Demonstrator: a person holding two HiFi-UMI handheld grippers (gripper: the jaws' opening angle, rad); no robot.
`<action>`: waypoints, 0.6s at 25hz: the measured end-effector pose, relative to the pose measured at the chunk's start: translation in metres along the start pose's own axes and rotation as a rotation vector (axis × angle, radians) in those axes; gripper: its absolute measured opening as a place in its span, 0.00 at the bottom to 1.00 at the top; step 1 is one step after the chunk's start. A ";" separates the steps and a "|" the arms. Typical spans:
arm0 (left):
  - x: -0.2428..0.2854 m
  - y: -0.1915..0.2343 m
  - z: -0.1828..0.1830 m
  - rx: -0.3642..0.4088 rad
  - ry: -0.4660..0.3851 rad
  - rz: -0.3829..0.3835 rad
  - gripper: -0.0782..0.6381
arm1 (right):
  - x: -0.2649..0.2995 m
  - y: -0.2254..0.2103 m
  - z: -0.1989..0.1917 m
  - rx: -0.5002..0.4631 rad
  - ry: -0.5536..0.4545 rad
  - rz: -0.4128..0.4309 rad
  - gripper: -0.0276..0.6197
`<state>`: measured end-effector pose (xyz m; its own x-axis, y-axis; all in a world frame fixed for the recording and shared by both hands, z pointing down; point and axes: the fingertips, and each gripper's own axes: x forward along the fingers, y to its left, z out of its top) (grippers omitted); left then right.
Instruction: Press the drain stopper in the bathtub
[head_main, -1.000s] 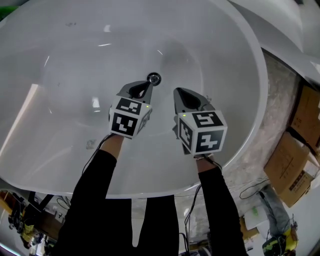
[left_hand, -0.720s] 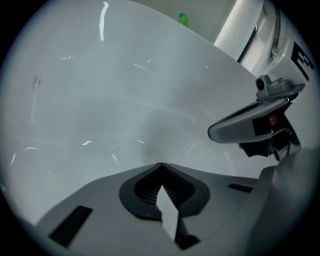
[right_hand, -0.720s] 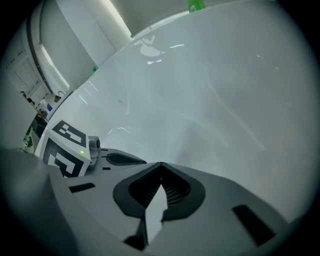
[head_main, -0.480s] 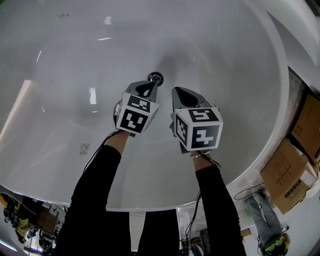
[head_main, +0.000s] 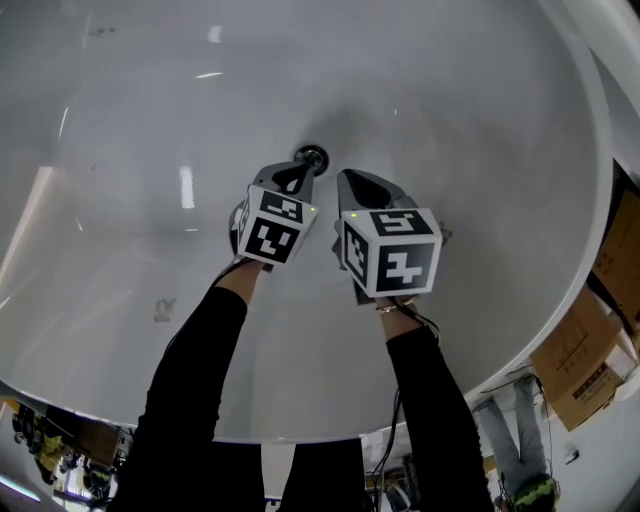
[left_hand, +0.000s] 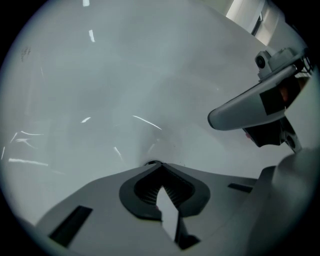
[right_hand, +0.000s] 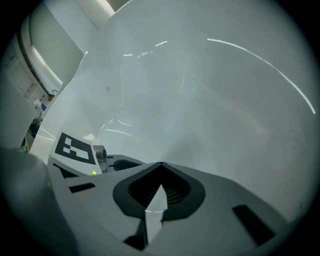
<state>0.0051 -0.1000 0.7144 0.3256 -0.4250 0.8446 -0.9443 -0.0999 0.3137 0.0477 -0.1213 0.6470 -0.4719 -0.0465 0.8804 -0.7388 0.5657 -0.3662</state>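
Note:
The round chrome drain stopper sits at the bottom of the white bathtub. My left gripper is shut, its tip right at the stopper's near edge; in the left gripper view only a thin dark rim of the drain stopper shows over the closed jaw tips of my left gripper. Just right of the stopper, my right gripper is shut and holds nothing, hanging over bare tub floor; the right gripper view has my right gripper tip-on against white enamel.
The tub's rim curves down the right side. Beyond it lie cardboard boxes on the floor. The person's black sleeves reach in from the near rim. The left gripper's marker cube shows in the right gripper view.
Both grippers have edged further into the tub and closer together. The left gripper's tip has closed in on the stopper.

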 end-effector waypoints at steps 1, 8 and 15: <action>0.003 0.001 -0.003 -0.003 0.003 0.001 0.12 | 0.003 -0.001 -0.002 -0.003 0.007 0.001 0.04; 0.026 0.004 -0.021 -0.006 0.043 0.001 0.12 | 0.016 -0.015 -0.016 0.001 0.041 -0.003 0.04; 0.048 0.010 -0.029 -0.016 0.077 0.024 0.12 | 0.027 -0.020 -0.021 -0.007 0.057 0.006 0.04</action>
<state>0.0130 -0.0949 0.7704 0.3066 -0.3563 0.8826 -0.9510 -0.0764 0.2996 0.0600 -0.1164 0.6845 -0.4483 0.0035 0.8939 -0.7324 0.5719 -0.3695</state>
